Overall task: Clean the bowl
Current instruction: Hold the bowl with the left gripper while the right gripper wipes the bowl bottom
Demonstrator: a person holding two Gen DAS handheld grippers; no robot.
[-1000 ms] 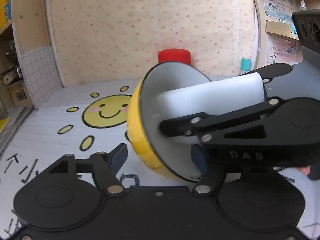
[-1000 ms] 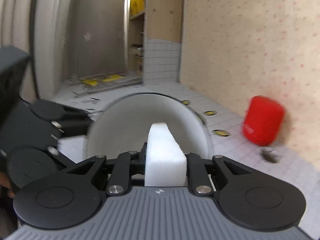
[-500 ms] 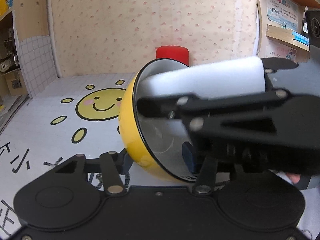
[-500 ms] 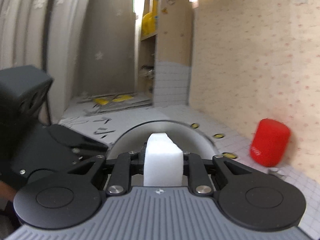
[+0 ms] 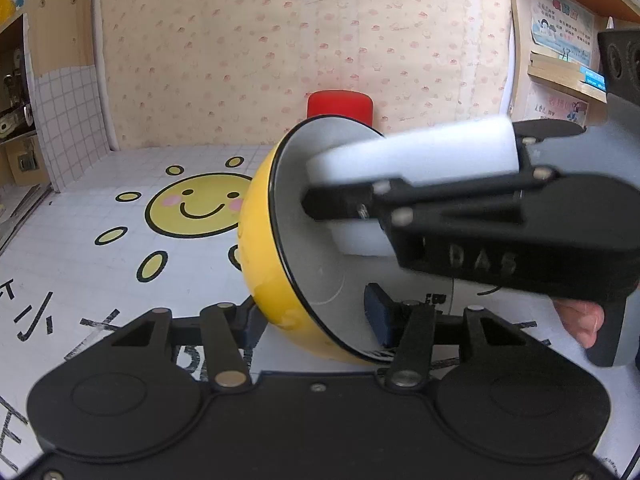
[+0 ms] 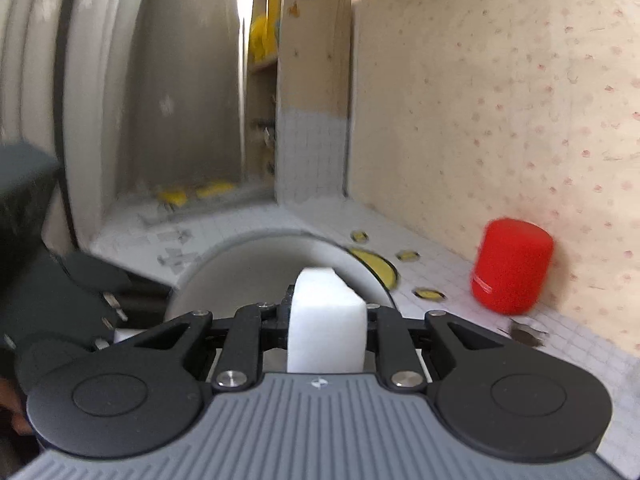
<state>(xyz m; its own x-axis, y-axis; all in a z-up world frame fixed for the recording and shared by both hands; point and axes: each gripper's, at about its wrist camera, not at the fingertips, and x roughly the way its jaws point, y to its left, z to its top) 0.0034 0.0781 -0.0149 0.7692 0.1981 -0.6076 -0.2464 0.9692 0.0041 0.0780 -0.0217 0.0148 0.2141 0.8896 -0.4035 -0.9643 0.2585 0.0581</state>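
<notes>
my left gripper (image 5: 316, 316) pinches the yellow bowl (image 5: 276, 264) by its rim, tipped up off the table. right gripper (image 6: 326, 320) clamps the sponge (image 6: 326, 316) inside it. risk: hard scrub w/ thin rim grip, bowl twists out.

A pink-spotted wall (image 5: 304, 40) stood behind a white gridded tabletop (image 5: 80, 264) printed with a smiling sun (image 5: 196, 210). Wooden shelves (image 5: 568, 76) with books hung at the right; white tiles (image 5: 68, 120) and a curtain (image 6: 80, 100) lay left.
</notes>
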